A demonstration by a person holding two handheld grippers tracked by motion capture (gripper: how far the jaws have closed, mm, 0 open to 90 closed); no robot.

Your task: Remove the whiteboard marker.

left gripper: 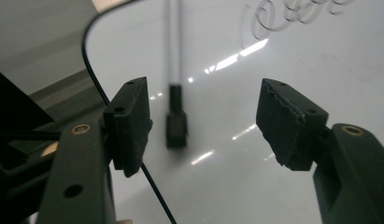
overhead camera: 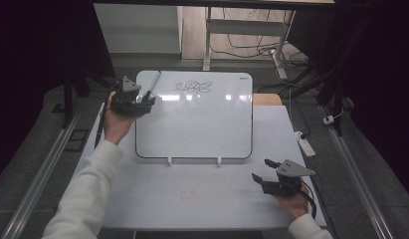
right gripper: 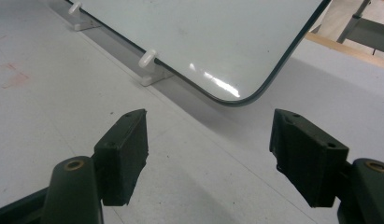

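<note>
A white table [overhead camera: 192, 194] carries a whiteboard [overhead camera: 202, 124] that rests on two small white clips [overhead camera: 169, 161] at its near edge. A black scribble [overhead camera: 193, 87] is on the board near its far edge. Beyond the table there are cables [overhead camera: 252, 47] on the floor and a power strip [overhead camera: 305, 143] at the right edge. A faint red stain [overhead camera: 189, 194] marks the table in front of the board.

A marker [overhead camera: 153, 84] lies on the board's far left corner, its length pointing away from the person. The left gripper [overhead camera: 148, 102] is over the left edge of the board, near that corner. In the left gripper view the marker [left gripper: 175, 112] shows between the two jaws but beyond them, nearer to the left jaw; the jaws are apart and do not touch it. Nothing stands between them and the marker.

The right gripper [overhead camera: 261, 170] rests on the table near the right front corner of the board, well apart from the marker. Its jaws are wide apart and hold nothing.
</note>
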